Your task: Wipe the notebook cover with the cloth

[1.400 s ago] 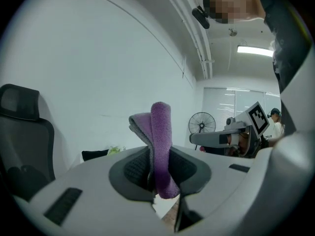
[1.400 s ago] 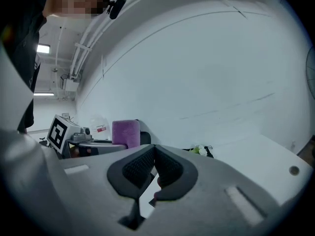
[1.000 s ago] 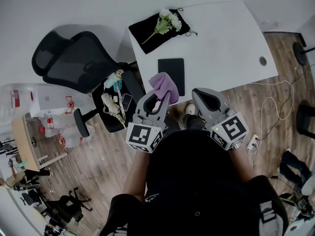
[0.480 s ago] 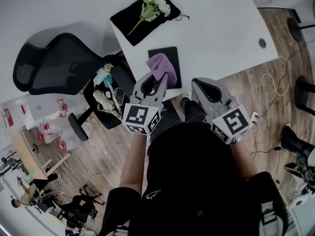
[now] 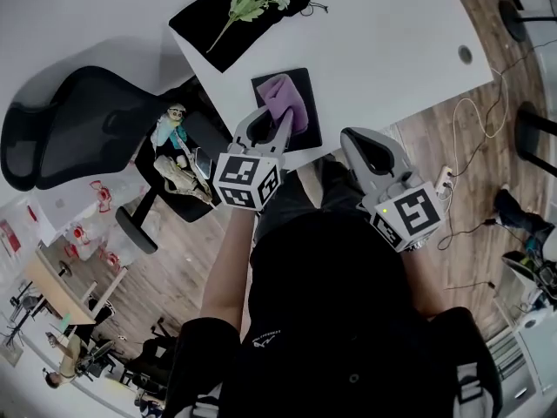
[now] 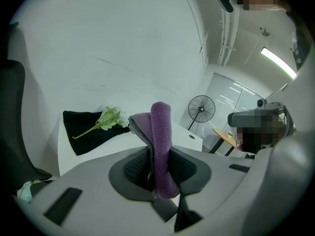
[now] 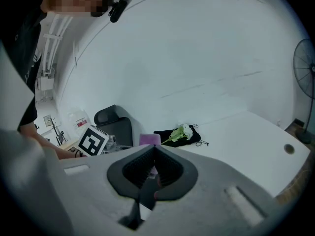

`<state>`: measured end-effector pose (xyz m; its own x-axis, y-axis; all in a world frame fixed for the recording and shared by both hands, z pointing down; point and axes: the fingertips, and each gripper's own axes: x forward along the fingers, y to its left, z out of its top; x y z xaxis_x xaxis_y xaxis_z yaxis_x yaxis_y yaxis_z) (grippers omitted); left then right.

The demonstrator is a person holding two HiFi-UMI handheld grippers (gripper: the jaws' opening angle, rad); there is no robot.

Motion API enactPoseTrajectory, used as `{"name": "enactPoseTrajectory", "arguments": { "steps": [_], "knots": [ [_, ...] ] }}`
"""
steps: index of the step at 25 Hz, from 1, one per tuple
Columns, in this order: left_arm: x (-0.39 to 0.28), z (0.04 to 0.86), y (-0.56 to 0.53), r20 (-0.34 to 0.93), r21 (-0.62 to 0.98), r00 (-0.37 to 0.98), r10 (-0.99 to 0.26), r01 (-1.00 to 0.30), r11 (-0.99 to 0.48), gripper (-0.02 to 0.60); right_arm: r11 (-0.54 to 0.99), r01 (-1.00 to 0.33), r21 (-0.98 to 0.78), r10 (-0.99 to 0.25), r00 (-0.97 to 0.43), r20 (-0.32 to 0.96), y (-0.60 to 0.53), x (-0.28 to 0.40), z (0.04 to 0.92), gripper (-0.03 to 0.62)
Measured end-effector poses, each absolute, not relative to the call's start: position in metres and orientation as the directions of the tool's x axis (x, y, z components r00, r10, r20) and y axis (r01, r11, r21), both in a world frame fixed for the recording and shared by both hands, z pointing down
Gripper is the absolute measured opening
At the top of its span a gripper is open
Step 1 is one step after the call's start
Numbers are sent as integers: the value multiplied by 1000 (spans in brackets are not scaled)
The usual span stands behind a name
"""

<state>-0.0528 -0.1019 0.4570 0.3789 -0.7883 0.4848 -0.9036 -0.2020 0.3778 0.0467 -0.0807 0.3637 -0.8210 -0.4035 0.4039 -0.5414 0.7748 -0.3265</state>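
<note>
The purple, nubbly soft cloth (image 6: 160, 141) is a light, limp thing. It will fold and drag rather than push, so I judge it wipes best with a bunched pad pressed flat against the cover. My left tool (image 5: 274, 122) has it pinched between the jaws near one end. A thick fold stands up past the tips, and a greyer layer peels off to the left of it. That grip near the end looks sound for the job, since it leaves a free wad out front to do the rubbing.

The thin dark rectangular notebook (image 5: 313, 138) lies flat near the front edge of the white counter (image 5: 392, 50). I expect it to be stiff, smooth and light enough to skate under a stroke. From the head view the cloth sits over the notebook's left and middle part, directly ahead of the left tool. I cannot tell whether it is touching the cover or hanging just above it.

My right tool (image 5: 361, 142) is clenched on nothing, held just off the counter's front edge to the right of the notebook, near enough to pin it down if it slides.
</note>
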Motion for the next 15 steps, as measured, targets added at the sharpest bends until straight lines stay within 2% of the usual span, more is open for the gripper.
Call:
{"name": "enactPoseTrajectory", "arguments": {
  "steps": [15],
  "knots": [
    [-52, 548, -146, 606, 401, 454, -653, -884, -242, 83, 712, -617, -334, -434, -761, 482, -98, 37, 399, 5]
  ]
}}
